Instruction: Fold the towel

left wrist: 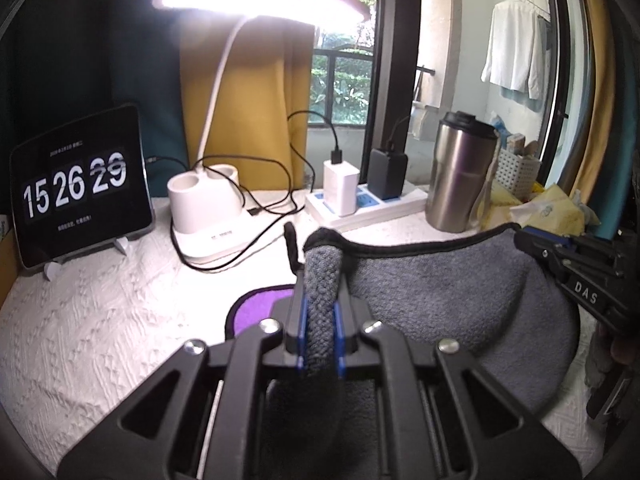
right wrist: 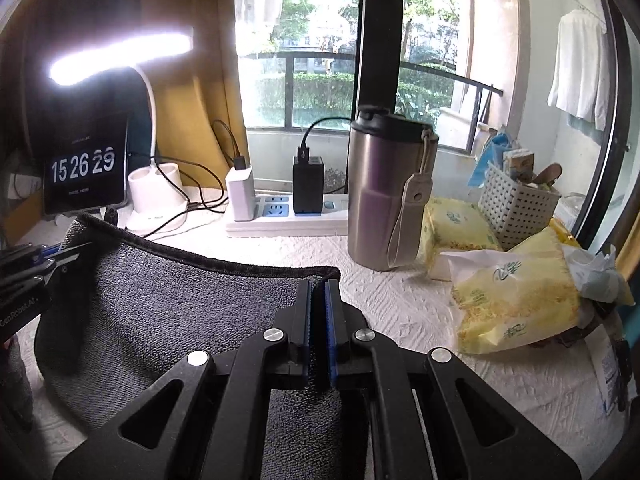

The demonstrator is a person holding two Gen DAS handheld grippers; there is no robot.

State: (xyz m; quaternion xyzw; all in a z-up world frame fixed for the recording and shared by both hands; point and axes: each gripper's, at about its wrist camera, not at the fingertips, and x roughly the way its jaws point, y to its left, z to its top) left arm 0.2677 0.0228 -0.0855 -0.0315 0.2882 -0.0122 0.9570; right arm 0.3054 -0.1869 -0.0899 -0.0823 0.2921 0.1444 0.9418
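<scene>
A grey towel (left wrist: 452,300) with a black hem hangs stretched between my two grippers above the white tablecloth; it also shows in the right wrist view (right wrist: 172,308). My left gripper (left wrist: 319,280) is shut on one bunched corner of it. My right gripper (right wrist: 319,292) is shut on the other corner, at the hem. Each gripper shows at the edge of the other's view: the right one (left wrist: 576,268) and the left one (right wrist: 48,260). A purple cloth (left wrist: 256,308) with a black hem lies on the table under the left gripper.
Behind stand a tablet clock (left wrist: 80,196), a white desk lamp base (left wrist: 208,208), a power strip with chargers (right wrist: 280,212), a steel tumbler (right wrist: 384,192), yellow tissue packs (right wrist: 512,296) and a white basket (right wrist: 516,204). Black cables (left wrist: 256,208) trail over the table.
</scene>
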